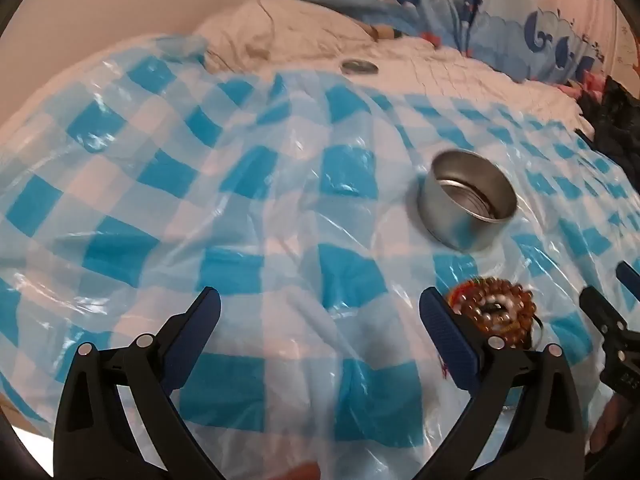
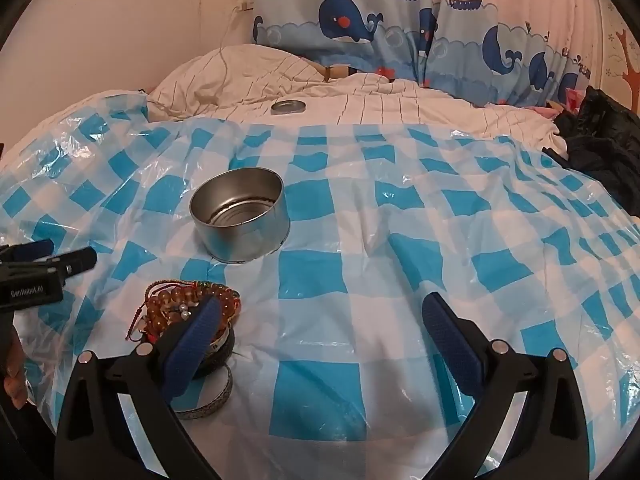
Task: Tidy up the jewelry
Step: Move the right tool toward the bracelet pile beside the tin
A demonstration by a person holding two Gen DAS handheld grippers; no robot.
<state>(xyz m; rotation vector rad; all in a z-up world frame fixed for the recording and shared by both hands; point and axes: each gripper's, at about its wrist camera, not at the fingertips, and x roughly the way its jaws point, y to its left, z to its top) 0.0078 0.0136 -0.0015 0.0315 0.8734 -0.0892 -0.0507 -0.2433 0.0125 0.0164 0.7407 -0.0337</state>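
A pile of jewelry lies on the blue-checked plastic sheet: brown bead bracelets (image 2: 182, 304) with red cord, a black ring and a silver bangle (image 2: 208, 398). It also shows in the left wrist view (image 1: 494, 312). An open, empty round metal tin (image 2: 240, 216) stands behind it, and shows in the left wrist view too (image 1: 466, 198). My left gripper (image 1: 320, 312) is open and empty, its right finger beside the beads. My right gripper (image 2: 320, 320) is open and empty, its left finger over the pile.
The tin's lid (image 2: 288, 107) lies far back on the white striped duvet (image 2: 400, 108). Whale-print curtains (image 2: 360, 20) hang behind. Dark clothing (image 2: 600, 140) is heaped at the right edge. The plastic sheet (image 2: 400, 240) is wrinkled over a soft bed.
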